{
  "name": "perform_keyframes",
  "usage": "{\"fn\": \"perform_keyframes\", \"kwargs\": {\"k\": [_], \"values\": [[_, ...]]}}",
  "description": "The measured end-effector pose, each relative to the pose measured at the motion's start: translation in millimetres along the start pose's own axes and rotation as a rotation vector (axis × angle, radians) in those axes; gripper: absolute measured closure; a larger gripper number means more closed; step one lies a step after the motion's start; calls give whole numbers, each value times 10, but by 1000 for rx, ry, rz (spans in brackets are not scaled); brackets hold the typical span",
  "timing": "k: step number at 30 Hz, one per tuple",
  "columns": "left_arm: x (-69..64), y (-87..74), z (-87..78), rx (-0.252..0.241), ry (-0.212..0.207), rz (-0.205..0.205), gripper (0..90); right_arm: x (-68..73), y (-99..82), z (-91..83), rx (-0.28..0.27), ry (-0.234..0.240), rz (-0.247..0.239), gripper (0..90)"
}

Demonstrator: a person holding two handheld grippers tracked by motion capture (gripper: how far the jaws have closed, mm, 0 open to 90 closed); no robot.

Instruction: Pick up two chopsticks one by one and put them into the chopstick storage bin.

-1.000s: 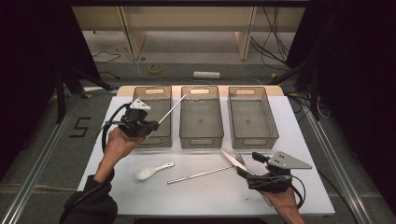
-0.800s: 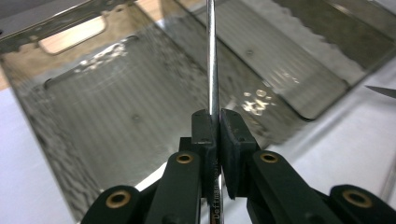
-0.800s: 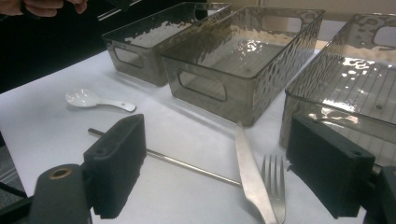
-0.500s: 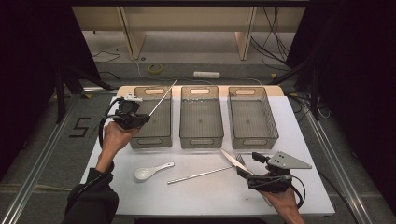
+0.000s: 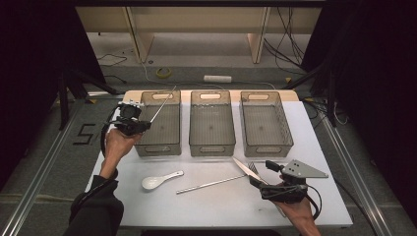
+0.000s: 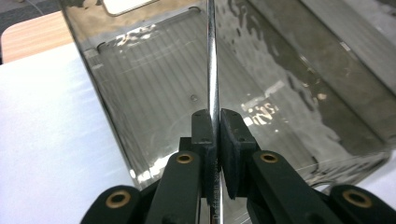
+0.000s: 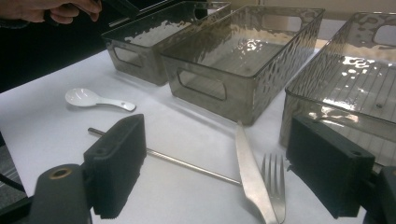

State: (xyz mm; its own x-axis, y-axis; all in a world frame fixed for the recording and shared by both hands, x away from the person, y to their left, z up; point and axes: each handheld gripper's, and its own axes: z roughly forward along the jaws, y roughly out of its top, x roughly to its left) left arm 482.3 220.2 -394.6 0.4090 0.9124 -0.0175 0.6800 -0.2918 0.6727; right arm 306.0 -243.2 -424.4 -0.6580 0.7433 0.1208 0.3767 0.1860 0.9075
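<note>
Over the far-left bin [image 5: 160,123], the left gripper [image 5: 140,125], clenched on a metal chopstick [image 5: 163,104], has dropped closer, ready for release.

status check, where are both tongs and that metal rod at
Left tongs shut on metal rod, over left bin. Right tongs open, above knife and fork. Nothing blocking the bin.

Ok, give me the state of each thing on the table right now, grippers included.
Left gripper: shut on metal rod, over left bin.
Right gripper: open, holding nothing.
Left bin: empty.
Middle bin: empty.
Right bin: empty.
White spoon: lying on table.
Second rod, knife, fork: lying on table.
</note>
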Motion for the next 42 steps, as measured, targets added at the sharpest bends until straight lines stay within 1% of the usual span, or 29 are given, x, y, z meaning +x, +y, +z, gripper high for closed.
{"fn": "perform_keyframes", "kwargs": {"k": [4, 8, 9, 12, 16, 17, 19, 20, 21, 22, 23, 24, 25, 26, 28, 31, 33, 35, 37, 38, 39, 40, 42], "values": [[23, -24, 45, 14, 13, -14, 842, -2, 0, -1, 0, 0, 0, 211], [47, -54, 92, 38, 20, -24, 842, 1, 0, -4, -1, 1, -2, 211], [50, -59, 98, 42, 19, -21, 842, 2, 0, -5, 0, 1, -2, 211], [48, -61, 119, 51, 20, -32, 841, 1, 0, -5, -1, 0, -1, 211], [38, -55, 138, 65, 44, -39, 836, 2, 0, -6, 0, 0, -1, 211], [32, -57, 141, 60, 51, -38, 833, 2, -1, -6, 0, -1, -1, 211], [26, -57, 146, 52, 52, -41, 815, 3, 0, -7, 1, -2, -1, 211], [23, -50, 153, 60, 52, -41, 724, 2, 0, -8, 0, -2, -1, 211], [9, -39, 165, 72, 60, -39, 585, 1, 0, -9, 0, -2, -2, 211], [-10, -27, 166, 85, 69, -29, 451, 0, -1, -11, 0, -2, -1, 211], [-31, -17, 162, 91, 58, -22, 372, 0, -1, -13, 1, -1, -1, 211], [-48, -4, 151, 100, 29, -17, 306, 1, 0, -15, 1, -2, -1, 211], [-74, 10, 133, 99, 2, -18, 266, 1, 0, -16, 0, -2, -2, 211], [-103, 25, 103, 88, -15, -13, 244, 1, 0, -17, 0, 0, -2, 211], [-156, 66, 33, 67, -40, -12, 225, 4, 0, -17, 0, 1, -5, 211], [-221, 116, -92, 25, -91, -7, 205, 8, 0, -17, 0, 1, -8, 211], [-267, 130, -152, 10, -117, 0, 196, 7, 2, -21, 0, 3, -8, 211], [-333, 134, -189, 4, -141, 12, 189, 4, 2, -22, 0, 3, -6, 211], [-397, 134, -219, 1, -156, 39, 177, 4, 4, -23, -1, 4, -6, 211], [-429, 133, -233, -8, -166, 43, 171, 6, 4, -24, -2, 4, -6, 211], [-455, 129, -251, -18, -184, 50, 164, 7, 5, -23, -2, 5, -6, 211], [-477, 125, -265, -23, -212, 57, 156, 7, 4, -22, -1, 4, -7, 211], [-540, 117, -283, -28, -233, 73, 155, 6, 4, -22, -1, 4, -7, 211]]}}
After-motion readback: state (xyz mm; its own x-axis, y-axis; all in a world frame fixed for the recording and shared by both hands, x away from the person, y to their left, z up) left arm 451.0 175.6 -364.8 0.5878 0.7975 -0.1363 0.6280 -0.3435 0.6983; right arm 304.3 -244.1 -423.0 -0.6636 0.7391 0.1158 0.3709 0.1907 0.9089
